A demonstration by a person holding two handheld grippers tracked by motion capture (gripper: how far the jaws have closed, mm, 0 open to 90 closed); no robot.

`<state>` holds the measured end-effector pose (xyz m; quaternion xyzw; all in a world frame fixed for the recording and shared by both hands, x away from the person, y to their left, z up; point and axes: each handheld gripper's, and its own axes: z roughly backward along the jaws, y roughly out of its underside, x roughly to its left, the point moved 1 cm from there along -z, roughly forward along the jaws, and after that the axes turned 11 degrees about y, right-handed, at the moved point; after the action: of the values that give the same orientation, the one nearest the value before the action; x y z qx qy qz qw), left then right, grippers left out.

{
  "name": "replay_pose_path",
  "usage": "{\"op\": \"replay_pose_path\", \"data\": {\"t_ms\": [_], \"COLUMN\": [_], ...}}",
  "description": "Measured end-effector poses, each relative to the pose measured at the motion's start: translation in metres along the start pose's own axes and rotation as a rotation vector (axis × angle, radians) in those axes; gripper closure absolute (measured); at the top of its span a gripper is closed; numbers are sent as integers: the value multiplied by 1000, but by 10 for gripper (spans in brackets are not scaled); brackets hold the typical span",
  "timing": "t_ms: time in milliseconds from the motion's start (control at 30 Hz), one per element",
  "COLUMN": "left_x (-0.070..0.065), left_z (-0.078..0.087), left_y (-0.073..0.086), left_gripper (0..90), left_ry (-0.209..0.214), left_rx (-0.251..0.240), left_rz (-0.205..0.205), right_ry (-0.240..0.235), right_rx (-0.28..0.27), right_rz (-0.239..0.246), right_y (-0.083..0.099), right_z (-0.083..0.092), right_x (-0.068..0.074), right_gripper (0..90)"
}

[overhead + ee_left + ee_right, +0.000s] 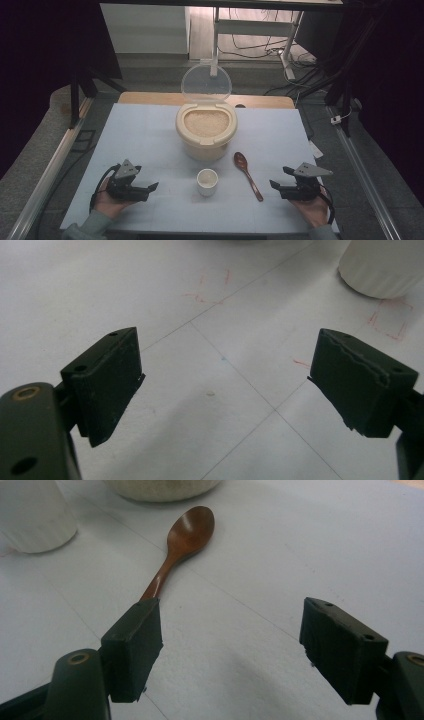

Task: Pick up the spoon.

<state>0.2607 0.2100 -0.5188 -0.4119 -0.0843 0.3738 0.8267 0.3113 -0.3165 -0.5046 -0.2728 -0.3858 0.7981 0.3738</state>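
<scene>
No words, brands or numbers can be read anywhere. The desk (pixel 165 285) sheet carries only faint red pen strokes, some beside the white cup (pixel 382 265) and others farther from it, none forming legible characters.

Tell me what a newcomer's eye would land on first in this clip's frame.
First, the cream rice container at the middle of the table, its clear lid standing open over a full load of rice. In front of it stands a small white cup, with a brown wooden spoon lying to its right. The left tongs and right tongs rest open at the near corners, holding nothing.
</scene>
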Motion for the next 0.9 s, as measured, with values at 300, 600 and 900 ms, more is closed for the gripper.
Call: {"op": "replay_pose_path", "data": {"t_ms": [300, 600, 900], "left_x": [0, 0, 1], "left_z": [-1, 3, 1], "left_y": [0, 1, 2], "left_gripper": [130, 129, 129], "left_ry": [1, -1, 4], "left_rx": [-3, -17, -5], "left_rz": [0, 15, 16], "right_ry": [1, 7, 37], "right_rx": [-7, -15, 108], "right_rz": [-6, -11, -3], "right_y": [-1, -12, -41], "right_z": [4, 9, 16], "right_x": [1, 8, 23], "right_gripper": [248, 247, 285]}}
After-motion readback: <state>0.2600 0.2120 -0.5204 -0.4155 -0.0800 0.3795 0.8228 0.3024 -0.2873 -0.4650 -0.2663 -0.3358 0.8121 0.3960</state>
